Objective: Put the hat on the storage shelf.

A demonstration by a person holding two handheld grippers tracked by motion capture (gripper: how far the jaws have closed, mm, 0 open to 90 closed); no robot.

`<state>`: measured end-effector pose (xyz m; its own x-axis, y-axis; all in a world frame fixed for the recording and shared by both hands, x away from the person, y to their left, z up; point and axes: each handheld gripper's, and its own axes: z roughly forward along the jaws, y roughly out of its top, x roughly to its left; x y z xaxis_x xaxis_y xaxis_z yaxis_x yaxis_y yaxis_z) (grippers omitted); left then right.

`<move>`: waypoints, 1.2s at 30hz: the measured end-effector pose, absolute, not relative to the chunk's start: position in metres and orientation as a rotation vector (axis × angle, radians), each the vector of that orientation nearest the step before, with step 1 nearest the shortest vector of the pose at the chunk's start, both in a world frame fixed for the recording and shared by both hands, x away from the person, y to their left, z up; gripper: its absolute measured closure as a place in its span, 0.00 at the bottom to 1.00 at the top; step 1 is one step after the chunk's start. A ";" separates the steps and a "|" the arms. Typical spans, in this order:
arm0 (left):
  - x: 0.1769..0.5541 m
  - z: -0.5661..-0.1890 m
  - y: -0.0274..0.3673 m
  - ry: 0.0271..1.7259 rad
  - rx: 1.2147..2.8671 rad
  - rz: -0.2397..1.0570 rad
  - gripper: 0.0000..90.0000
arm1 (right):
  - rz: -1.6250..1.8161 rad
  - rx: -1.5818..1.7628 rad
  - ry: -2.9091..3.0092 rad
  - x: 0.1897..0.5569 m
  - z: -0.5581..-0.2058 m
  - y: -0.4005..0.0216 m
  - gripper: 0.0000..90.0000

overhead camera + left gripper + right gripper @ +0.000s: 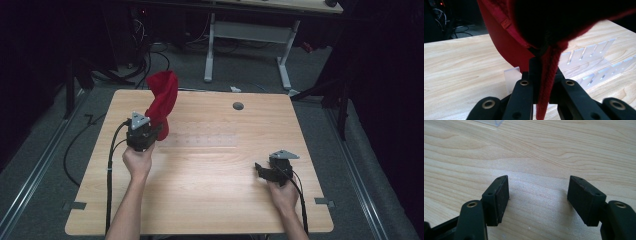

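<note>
Red cloth (pixel 162 100) in left tool (pixel 152 131)

cloth (pixel 162 97) hangs over rack (pixel 200 135), mid-table (pixel 210 190).

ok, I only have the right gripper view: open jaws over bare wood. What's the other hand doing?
Observer: The left hand-held gripper is shut on a red knit cloth that stands up from the jaws.
Operator: Anything under it?
Observer: A clear slotted rack lies flat on the table, just beyond the jaws.
Operator: Where's my gripper relative to that?
Observer: The right hand-held gripper is low near the table's right edge, well apart from the rack and cloth.
</note>
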<state>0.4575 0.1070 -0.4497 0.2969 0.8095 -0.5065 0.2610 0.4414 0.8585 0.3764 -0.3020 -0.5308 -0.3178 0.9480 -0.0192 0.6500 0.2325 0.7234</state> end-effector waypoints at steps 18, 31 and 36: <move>0.450 -0.462 0.109 1.318 1.119 0.415 0.91 | 0.863 1.461 2.054 0.376 -0.531 -0.302 0.38; 0.441 -0.466 0.112 1.340 1.152 0.399 0.77 | 0.864 1.459 2.055 0.376 -0.531 -0.302 0.38; 0.437 -0.466 0.114 1.349 1.130 0.399 0.60 | 0.864 1.460 2.055 0.376 -0.531 -0.302 0.38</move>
